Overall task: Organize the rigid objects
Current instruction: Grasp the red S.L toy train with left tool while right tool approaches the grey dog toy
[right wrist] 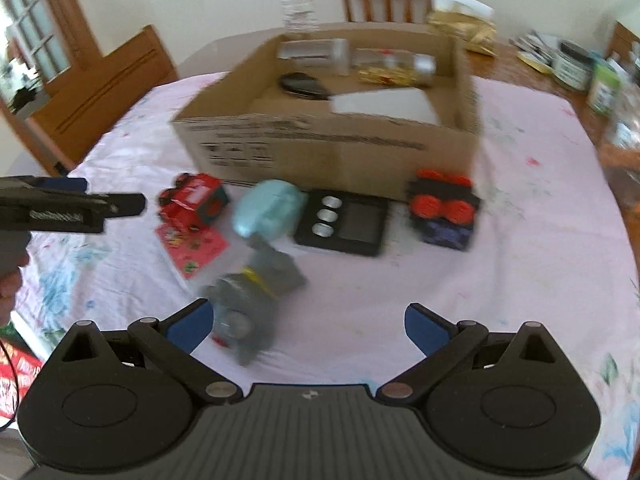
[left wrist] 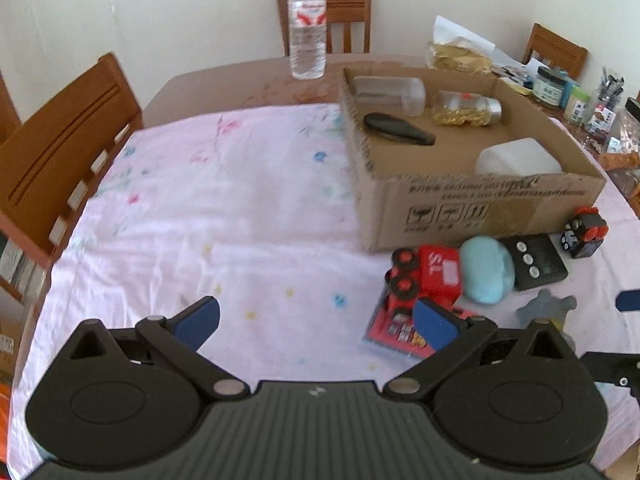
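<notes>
My left tongs point(left wrist: 316, 322) and right tongs point(right wrist: 308, 326) gape wide, empty; ahead, an open brown cardboard box point(left wrist: 472, 196) sits on the pink-clothed counter point(left wrist: 224, 208).

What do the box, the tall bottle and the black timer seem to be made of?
Box: brown corrugated cardboard, matte, fluted edge showing. Water bottle: clear, glossy plastic, likely; ribbed see-through wall. Timer: probably hard black plastic, smooth, with silvery buttons.

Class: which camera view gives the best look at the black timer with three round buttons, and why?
The right wrist view: the black timer lies near the centre, fully visible before the cardboard box, though slightly blurred. The left wrist view shows it sharper but near the right edge, partly hidden by the blue oval object.
</notes>
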### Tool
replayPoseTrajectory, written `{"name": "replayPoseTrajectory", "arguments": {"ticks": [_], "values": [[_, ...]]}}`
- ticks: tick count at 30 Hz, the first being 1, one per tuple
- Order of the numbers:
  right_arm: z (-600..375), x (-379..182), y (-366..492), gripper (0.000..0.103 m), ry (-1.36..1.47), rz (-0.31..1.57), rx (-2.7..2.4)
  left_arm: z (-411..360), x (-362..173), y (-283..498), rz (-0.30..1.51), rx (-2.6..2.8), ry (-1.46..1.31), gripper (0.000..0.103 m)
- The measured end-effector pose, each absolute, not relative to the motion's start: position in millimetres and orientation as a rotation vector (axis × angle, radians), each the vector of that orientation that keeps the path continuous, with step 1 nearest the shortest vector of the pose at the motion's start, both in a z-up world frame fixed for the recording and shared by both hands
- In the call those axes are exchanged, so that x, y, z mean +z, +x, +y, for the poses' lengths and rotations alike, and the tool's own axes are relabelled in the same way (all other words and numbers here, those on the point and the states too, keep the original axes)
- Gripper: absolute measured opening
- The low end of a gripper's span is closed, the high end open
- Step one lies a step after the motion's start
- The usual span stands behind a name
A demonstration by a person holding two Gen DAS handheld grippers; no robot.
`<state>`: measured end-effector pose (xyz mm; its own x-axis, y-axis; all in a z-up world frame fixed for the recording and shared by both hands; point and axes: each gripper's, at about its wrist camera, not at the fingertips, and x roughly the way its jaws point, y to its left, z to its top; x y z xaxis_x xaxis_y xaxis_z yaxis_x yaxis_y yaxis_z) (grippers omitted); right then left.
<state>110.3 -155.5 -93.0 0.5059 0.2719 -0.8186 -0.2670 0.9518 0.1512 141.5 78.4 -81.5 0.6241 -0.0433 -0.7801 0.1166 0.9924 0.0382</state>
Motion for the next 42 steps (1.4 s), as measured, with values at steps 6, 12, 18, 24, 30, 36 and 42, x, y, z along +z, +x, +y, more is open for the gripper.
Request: {"name": "replayPoseTrajectory", "arguments": {"ticks": [6,12,18,24,30,36,42], "values": [[-124.7,-95.3,135.0,0.103,-0.093,0.975,0.418,92.0,-83.4,135.2,0.901,-0.086,0.083,0.102],[-97.4,-109.5,147.2,0.103,-0.184,1.052,0.517,102.7,-84.2,134.2,0.904,-0.058,0.072,0.102],[-95.3,-108.1,133.1,0.103,-0.227,1.14,0.531,113.5,-86.8,134.5,0.913,-0.054,0.048,0.102],[-96.3,-107.1,125.8,0.103,-0.199,1.144,0.471,111.9,-89.6,140.1,0.923,-0.091,0.037,0.102],[-96.4,-117.0,128.2,0.103,-0.284,1.101,0.343,99.4,-88.1,143.1,0.924,-0.154,0.055,0.102],[-123.5,-117.2,133.0,0.103,-0.244,1.095,0.243,86.2,-86.1,142.3,0.924,-0.221,0.066,0.102],[-131.4,-126.4,128.7,0.103,-0.197,1.111,0.247,64.9,-88.2,144.6,0.925,-0.257,0.12,0.102]]}}
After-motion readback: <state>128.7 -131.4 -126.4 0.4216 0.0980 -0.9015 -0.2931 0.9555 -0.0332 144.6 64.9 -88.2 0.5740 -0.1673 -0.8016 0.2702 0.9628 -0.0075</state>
